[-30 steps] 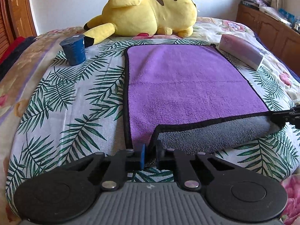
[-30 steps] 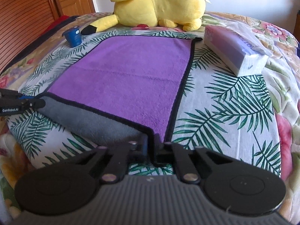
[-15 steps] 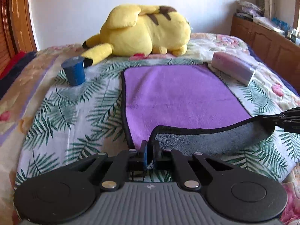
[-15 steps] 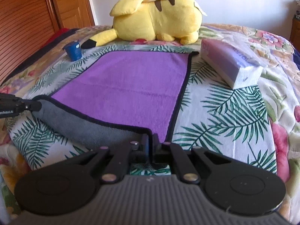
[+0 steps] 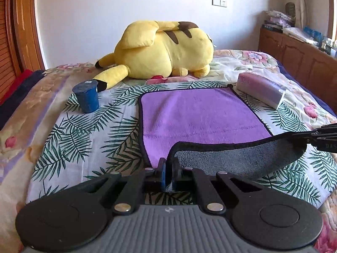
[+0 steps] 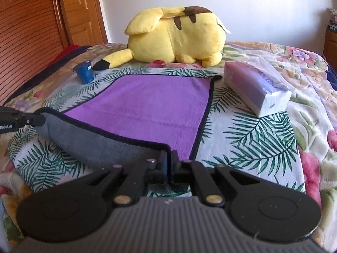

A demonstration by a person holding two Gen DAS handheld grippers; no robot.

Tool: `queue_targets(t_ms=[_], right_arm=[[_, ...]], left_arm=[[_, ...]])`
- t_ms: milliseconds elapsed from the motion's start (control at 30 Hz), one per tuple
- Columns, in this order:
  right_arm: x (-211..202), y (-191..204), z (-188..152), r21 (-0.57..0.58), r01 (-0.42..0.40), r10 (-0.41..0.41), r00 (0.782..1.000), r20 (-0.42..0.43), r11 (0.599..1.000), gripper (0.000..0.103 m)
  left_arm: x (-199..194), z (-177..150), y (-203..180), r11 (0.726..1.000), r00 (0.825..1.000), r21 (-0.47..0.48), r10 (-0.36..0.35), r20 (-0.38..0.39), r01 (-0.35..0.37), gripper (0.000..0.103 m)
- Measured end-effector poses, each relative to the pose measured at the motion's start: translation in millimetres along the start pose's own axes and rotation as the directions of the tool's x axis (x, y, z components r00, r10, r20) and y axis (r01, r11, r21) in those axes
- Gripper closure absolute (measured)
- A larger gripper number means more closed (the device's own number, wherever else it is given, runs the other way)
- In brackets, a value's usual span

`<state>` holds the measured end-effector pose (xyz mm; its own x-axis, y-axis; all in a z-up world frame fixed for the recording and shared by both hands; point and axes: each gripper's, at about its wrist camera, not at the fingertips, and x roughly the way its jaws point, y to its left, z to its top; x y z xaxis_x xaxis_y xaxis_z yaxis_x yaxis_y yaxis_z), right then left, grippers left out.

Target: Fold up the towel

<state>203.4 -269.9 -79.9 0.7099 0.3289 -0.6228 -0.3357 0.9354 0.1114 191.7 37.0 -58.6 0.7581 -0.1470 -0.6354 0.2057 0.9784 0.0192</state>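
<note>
A purple towel [image 5: 202, 113] with black trim and a grey underside lies on the bed; it also shows in the right wrist view [image 6: 151, 105]. My left gripper [image 5: 167, 168] is shut on the towel's near left corner. My right gripper [image 6: 169, 160] is shut on the near right corner. The near edge is lifted off the bed and curls over, showing the grey underside [image 5: 238, 160]. The right gripper also shows at the right edge of the left wrist view [image 5: 320, 139], and the left gripper shows at the left edge of the right wrist view [image 6: 19, 119].
A yellow plush toy [image 5: 164, 48] lies beyond the towel's far edge. A blue cup [image 5: 86, 98] stands to the far left of the towel. A tissue pack [image 5: 261, 90] lies at its far right corner. A wooden cabinet [image 5: 299, 59] stands to the right of the bed.
Both grippers have risen with the towel's near corners. The near edge has come up off the bed and more grey underside shows.
</note>
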Motion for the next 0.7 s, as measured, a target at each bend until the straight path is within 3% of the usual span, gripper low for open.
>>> queue_targets(t_ms=[700], right_arm=[[4.8, 0.8, 11.5, -0.058, -0.011, 0.015, 0.997, 0.074, 0.998, 0.1]], left_arm=[[17.6, 9.2, -3.2, 0.999, 1.0, 0.043, 0.015, 0.019, -0.016, 0.098]])
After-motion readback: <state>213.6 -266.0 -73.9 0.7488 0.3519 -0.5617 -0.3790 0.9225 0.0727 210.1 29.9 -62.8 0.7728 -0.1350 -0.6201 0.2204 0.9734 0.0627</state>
